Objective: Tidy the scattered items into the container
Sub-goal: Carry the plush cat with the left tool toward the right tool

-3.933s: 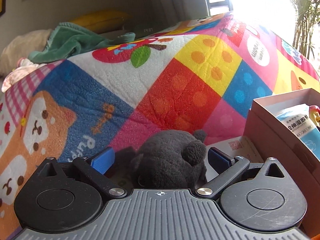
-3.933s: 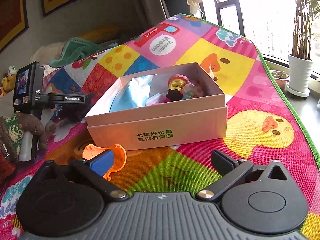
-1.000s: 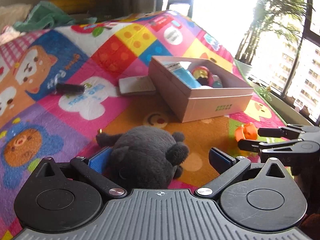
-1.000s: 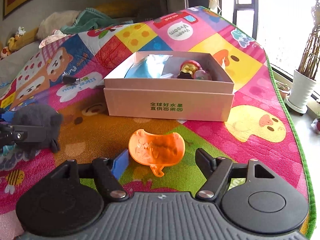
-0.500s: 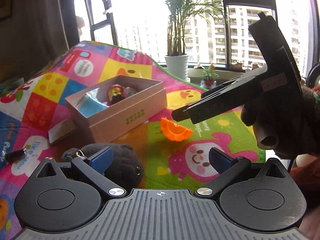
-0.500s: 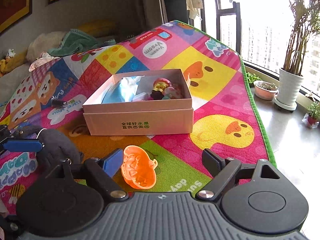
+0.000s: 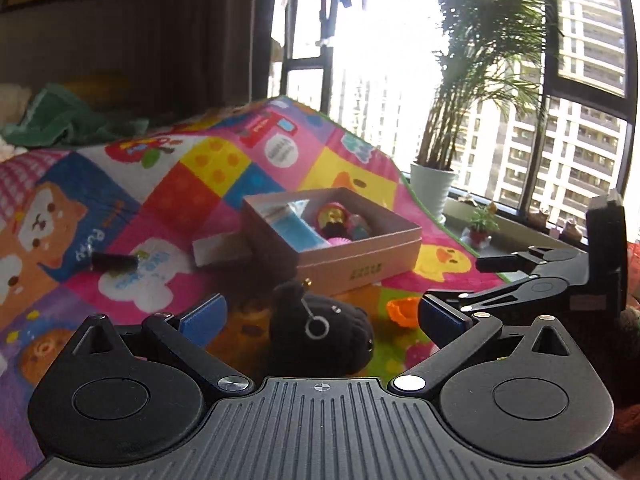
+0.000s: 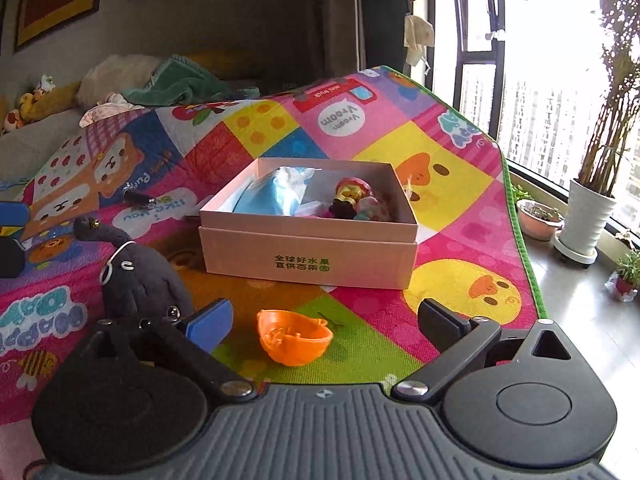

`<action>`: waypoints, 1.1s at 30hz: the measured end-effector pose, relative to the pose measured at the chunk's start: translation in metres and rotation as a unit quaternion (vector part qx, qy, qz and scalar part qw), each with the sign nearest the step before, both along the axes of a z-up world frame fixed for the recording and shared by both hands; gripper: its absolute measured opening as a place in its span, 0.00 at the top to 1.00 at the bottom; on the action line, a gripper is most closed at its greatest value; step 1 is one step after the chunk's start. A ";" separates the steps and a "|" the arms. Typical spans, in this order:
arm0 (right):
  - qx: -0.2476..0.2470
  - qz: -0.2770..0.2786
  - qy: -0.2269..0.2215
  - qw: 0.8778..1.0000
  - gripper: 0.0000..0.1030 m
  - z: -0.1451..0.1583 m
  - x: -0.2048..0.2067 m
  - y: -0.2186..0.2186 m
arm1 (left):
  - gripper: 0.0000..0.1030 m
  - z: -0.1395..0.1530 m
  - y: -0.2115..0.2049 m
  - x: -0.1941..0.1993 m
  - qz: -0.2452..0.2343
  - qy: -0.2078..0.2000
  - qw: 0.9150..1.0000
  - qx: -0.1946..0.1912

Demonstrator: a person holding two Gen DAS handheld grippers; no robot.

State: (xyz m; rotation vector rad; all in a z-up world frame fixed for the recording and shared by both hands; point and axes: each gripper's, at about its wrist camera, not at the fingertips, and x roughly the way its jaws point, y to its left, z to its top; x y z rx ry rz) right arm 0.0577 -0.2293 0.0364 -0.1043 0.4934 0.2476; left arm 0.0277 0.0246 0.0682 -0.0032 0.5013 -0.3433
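Note:
The pink cardboard box stands open on the play mat with a blue pack and small figures inside. A black plush toy lies on the mat in front of it. My left gripper is open, with the plush between its wide fingers but touching neither pad. An orange plastic shell rests on the mat. My right gripper is open around it, its jaws still opening and clear of the shell.
A small dark item and a white card lie on the mat left of the box. The mat's green edge borders bare floor with potted plants by the window. Cloths are heaped at the back.
The right jaws have spread wider and the orange shell, which touched the left pad, now lies free. The left view swung around; the plush lies farther ahead on the mat.

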 end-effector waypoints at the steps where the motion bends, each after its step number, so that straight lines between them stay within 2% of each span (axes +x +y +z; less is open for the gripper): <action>1: -0.014 0.017 -0.006 1.000 0.04 0.001 -0.003 0.008 | 0.00 -0.007 0.004 0.006 0.030 0.018 0.999 0.010; 3: -0.052 0.061 -0.021 0.997 0.04 0.000 -0.010 0.029 | 0.00 -0.020 0.018 0.016 0.093 0.053 0.994 0.019; 5: -0.091 0.102 -0.040 0.990 0.04 -0.003 -0.017 0.051 | 0.00 -0.029 0.037 0.026 0.131 0.082 0.988 0.000; 7: -0.122 0.138 -0.053 0.981 0.04 -0.008 -0.019 0.074 | 0.00 -0.034 0.050 0.031 0.145 0.095 0.985 -0.020; 10: -0.148 0.171 -0.051 0.973 0.04 -0.018 -0.010 0.102 | 0.00 -0.037 0.057 0.031 0.152 0.094 0.984 -0.018; 13: -0.133 0.179 -0.008 0.975 0.04 -0.024 0.005 0.112 | 0.00 -0.038 0.057 0.030 0.152 0.092 0.984 -0.011; 18: -0.066 0.222 0.054 0.971 0.04 -0.020 0.008 0.108 | 0.00 -0.039 0.060 0.034 0.143 0.095 0.985 -0.007; 23: -0.038 0.251 0.066 0.965 0.03 -0.019 -0.007 0.113 | 0.00 -0.029 0.068 0.033 0.142 0.076 0.987 -0.023; 27: -0.032 0.256 0.066 0.964 0.02 -0.020 -0.013 0.114 | 0.00 -0.016 0.075 0.026 0.127 0.052 0.988 -0.066; 30: -0.034 0.248 0.067 0.966 0.02 -0.020 -0.015 0.110 | 0.00 -0.013 0.068 0.024 0.100 0.052 0.989 -0.092; 33: -0.047 0.237 0.049 0.969 0.02 -0.016 -0.024 0.096 | 0.00 -0.016 0.045 0.023 0.060 0.059 0.993 -0.088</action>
